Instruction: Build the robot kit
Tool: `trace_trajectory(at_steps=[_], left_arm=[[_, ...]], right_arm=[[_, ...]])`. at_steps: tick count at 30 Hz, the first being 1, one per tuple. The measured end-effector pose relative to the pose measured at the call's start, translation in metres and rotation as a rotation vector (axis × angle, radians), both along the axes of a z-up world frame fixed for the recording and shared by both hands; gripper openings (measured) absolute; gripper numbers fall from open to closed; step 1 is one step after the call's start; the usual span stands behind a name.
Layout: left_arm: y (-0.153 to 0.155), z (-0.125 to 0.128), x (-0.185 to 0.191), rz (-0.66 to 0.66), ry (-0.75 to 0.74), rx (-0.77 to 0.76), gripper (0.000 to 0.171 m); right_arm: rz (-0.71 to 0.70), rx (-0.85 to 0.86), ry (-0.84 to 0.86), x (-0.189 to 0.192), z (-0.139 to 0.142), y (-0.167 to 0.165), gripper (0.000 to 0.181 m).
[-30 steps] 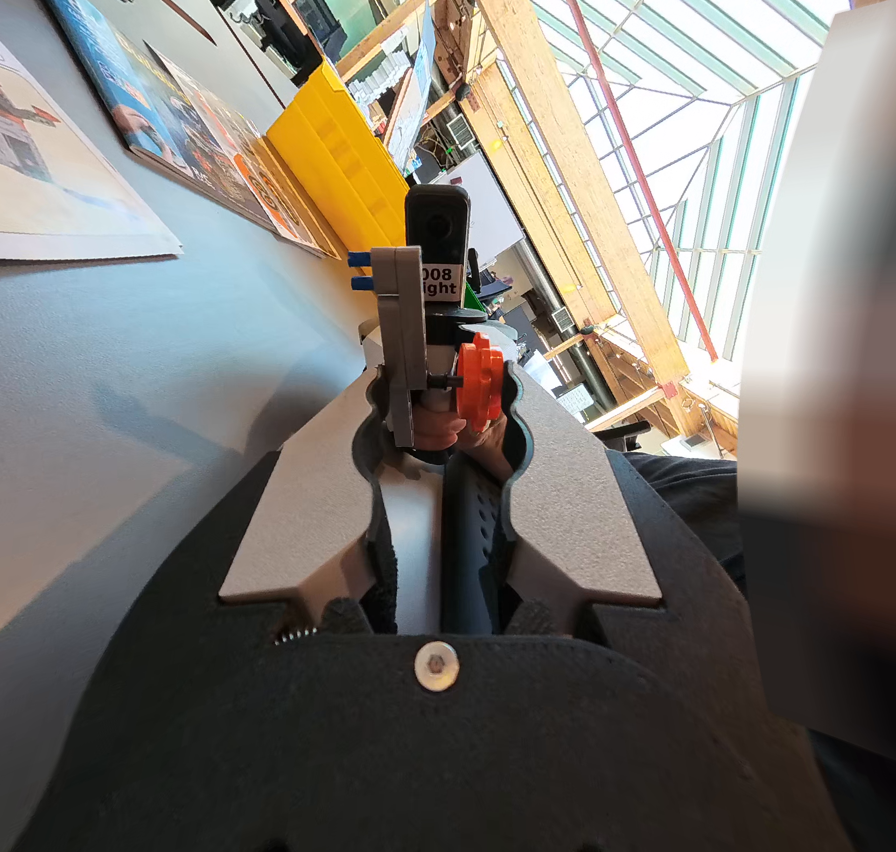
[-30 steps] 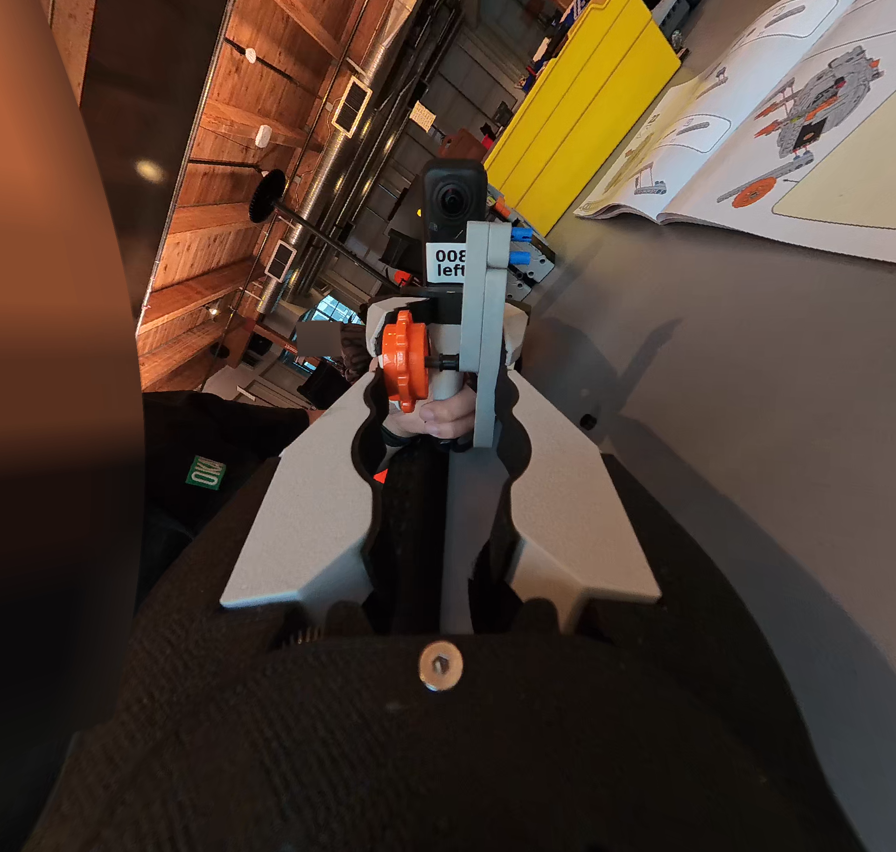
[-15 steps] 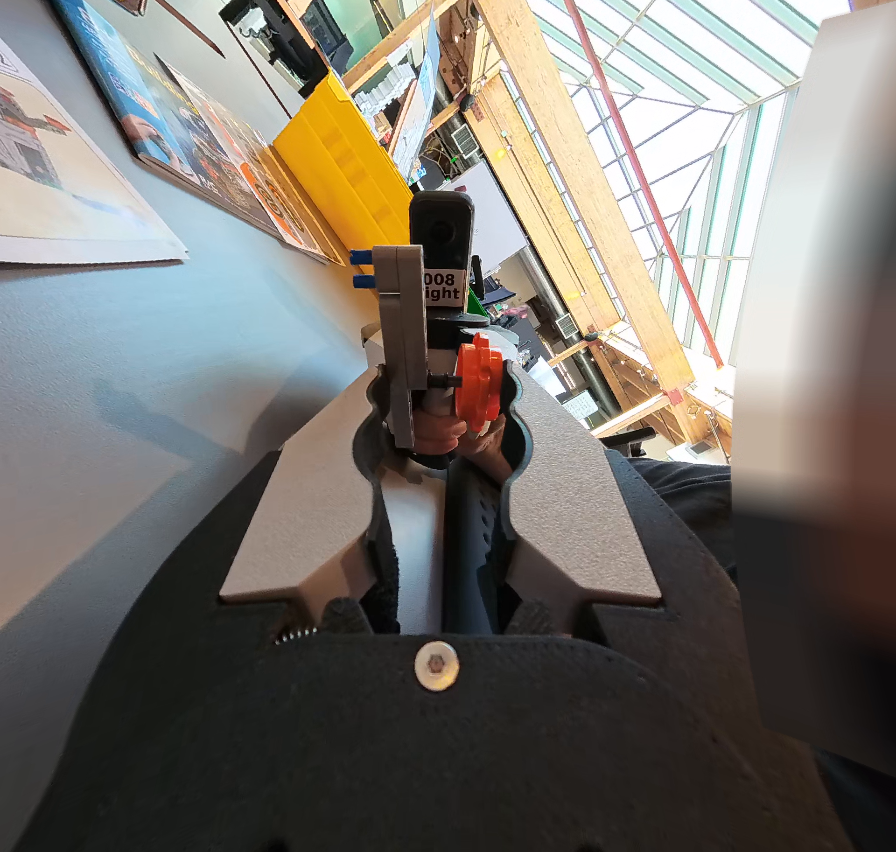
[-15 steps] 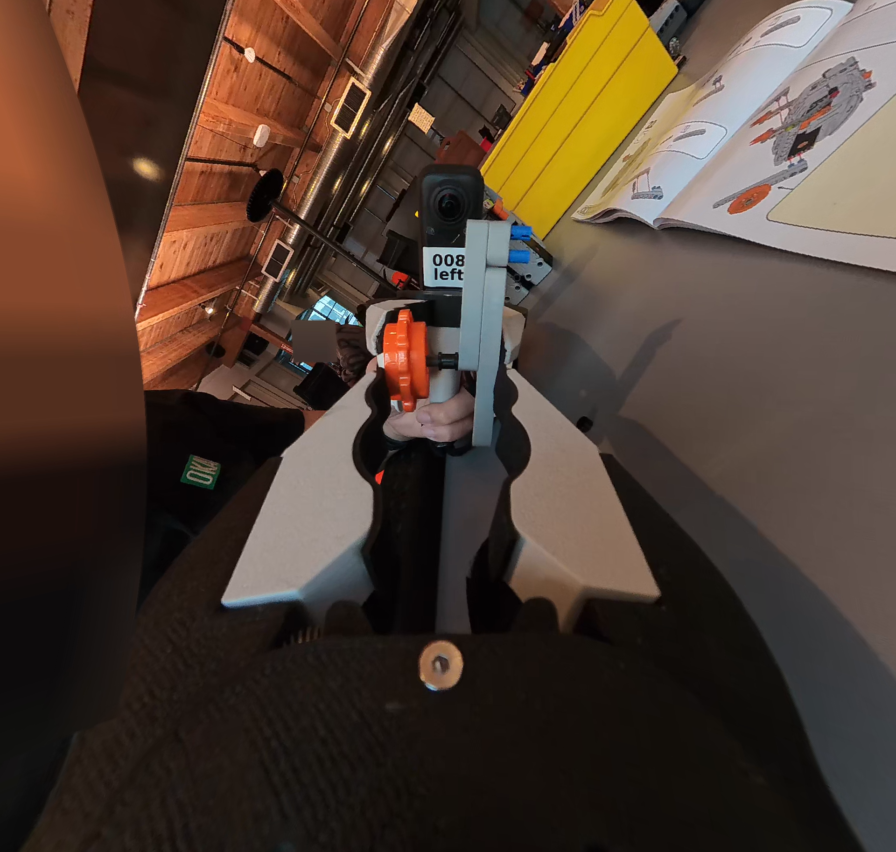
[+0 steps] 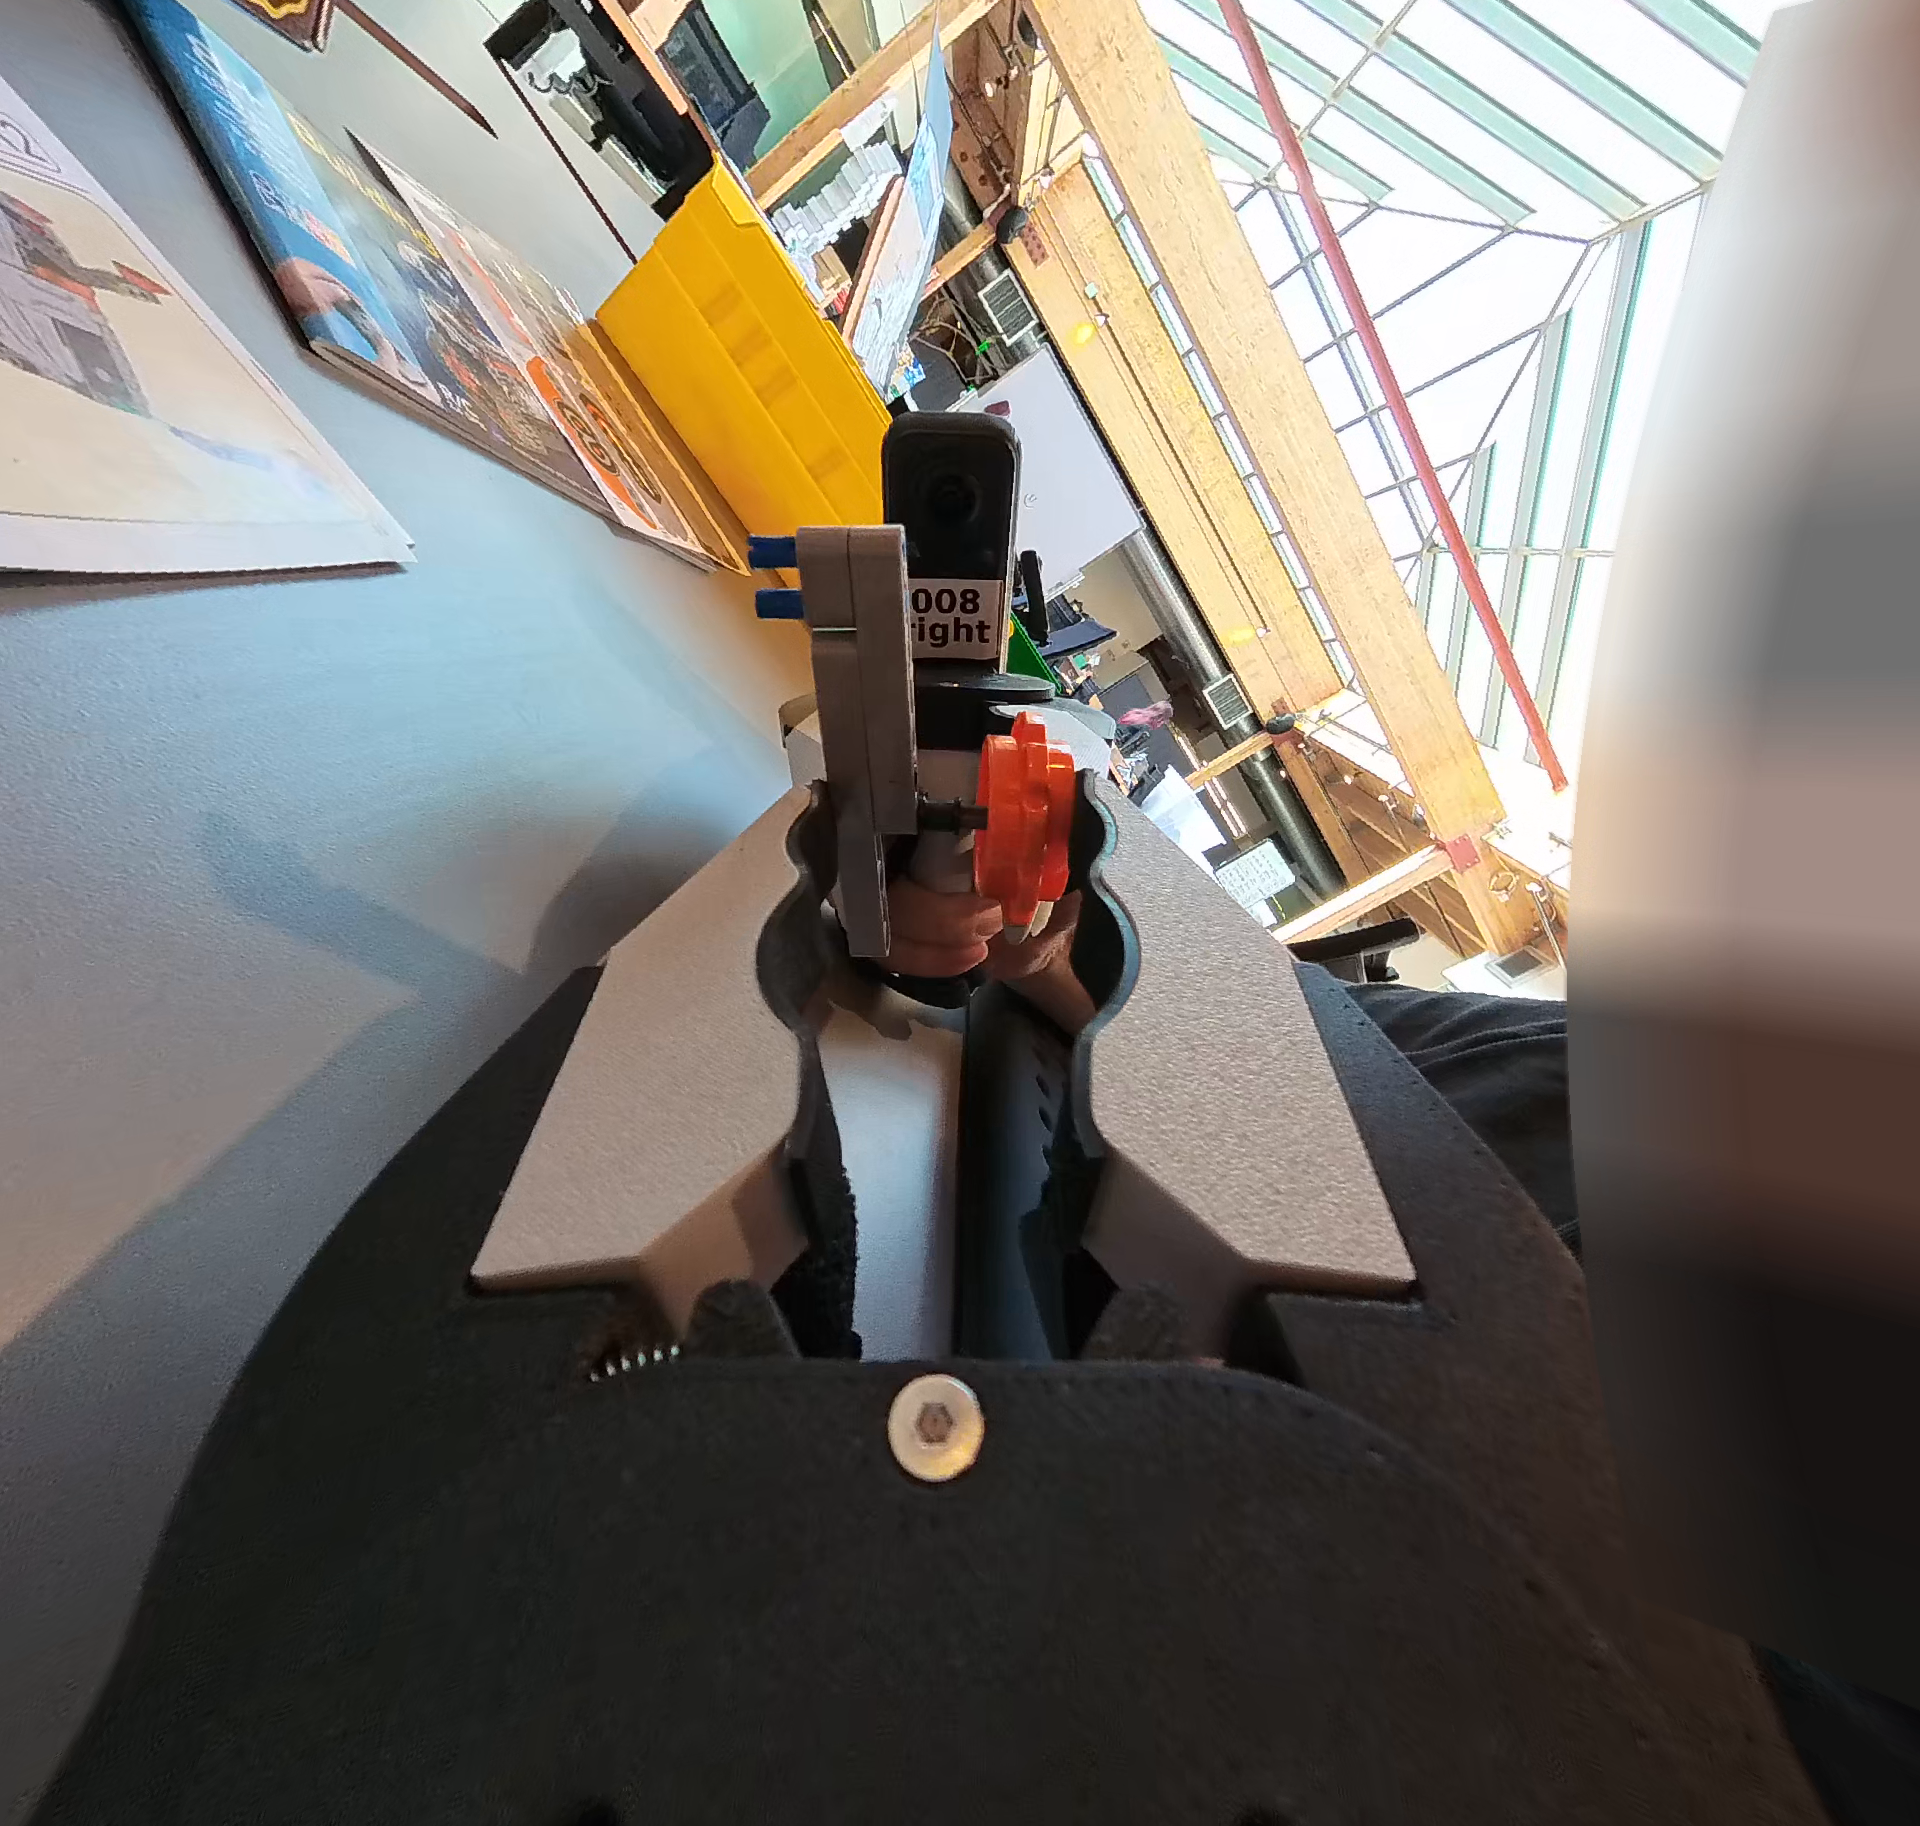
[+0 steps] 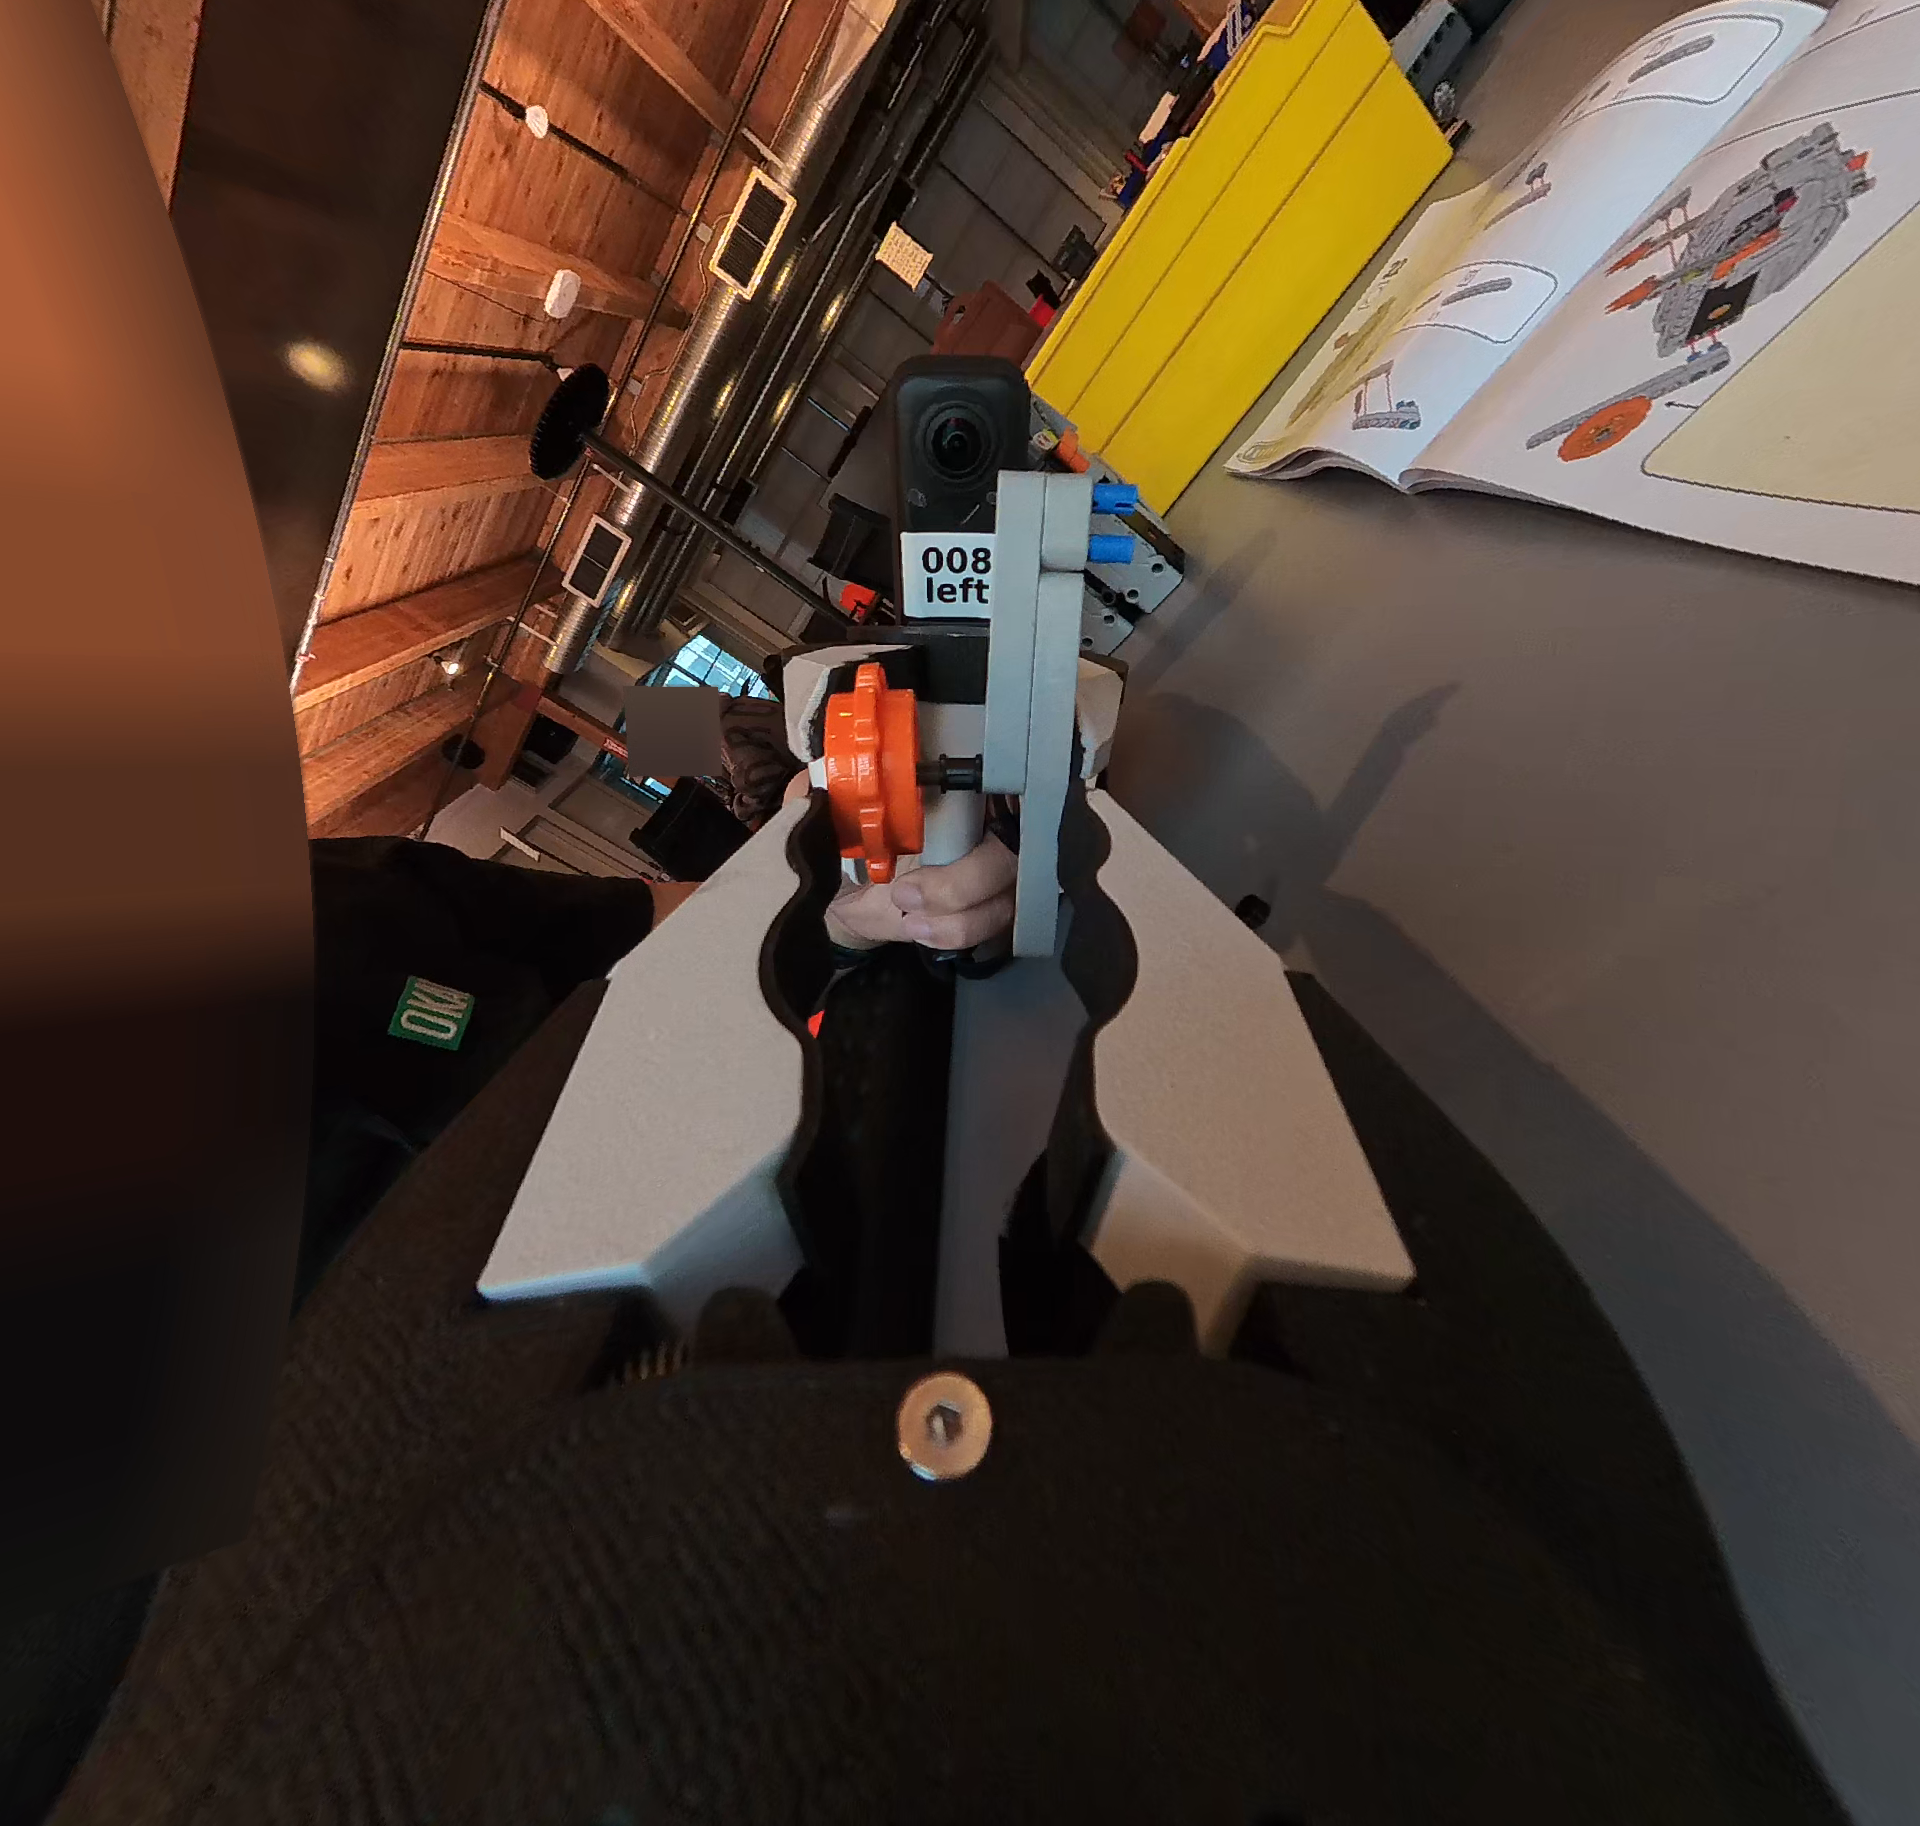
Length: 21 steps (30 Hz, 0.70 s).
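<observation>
My two grippers face each other tip to tip, rolled on their sides just above a grey table (image 5: 312, 841). Between them is a small build: a flat grey plate (image 5: 857, 696) seen edge-on, two blue pins (image 5: 774, 576) on its table side and an orange gear (image 5: 1023, 810) on a black axle. My left gripper (image 5: 951, 820) is closed around its lower end. In the right wrist view the plate (image 6: 1034, 696), pins (image 6: 1114, 524) and gear (image 6: 873, 779) sit the same way in my right gripper (image 6: 945, 831). A hand (image 6: 935, 903) holds the far gripper's handle.
A yellow bin (image 5: 748, 353) stands at the table's far side, also in the right wrist view (image 6: 1247, 249). An open instruction booklet (image 6: 1662, 270) and a printed box (image 5: 395, 301) lie flat. A small grey brick build (image 6: 1132, 581) and a black pin (image 6: 1252, 909) sit on the table (image 6: 1558, 841).
Both grippers and the build between them have kept their pose to each other. They have drifted slightly together, so the booklet and bin sit a little differently in both views.
</observation>
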<state>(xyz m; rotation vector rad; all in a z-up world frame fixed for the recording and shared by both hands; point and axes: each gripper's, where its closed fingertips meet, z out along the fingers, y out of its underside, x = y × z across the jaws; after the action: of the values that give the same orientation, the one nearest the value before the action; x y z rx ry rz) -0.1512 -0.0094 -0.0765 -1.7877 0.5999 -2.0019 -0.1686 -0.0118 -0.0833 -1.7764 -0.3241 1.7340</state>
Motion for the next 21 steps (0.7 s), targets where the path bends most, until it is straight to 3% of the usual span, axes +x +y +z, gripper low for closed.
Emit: trace_trajectory(at_steps=[21], left_arm=[[0.0026,0.0017,0.001,0.022,0.002,0.001,0.044]], right_arm=[[0.002,-0.016,0.019,0.0009,0.001,0.0013,0.041]])
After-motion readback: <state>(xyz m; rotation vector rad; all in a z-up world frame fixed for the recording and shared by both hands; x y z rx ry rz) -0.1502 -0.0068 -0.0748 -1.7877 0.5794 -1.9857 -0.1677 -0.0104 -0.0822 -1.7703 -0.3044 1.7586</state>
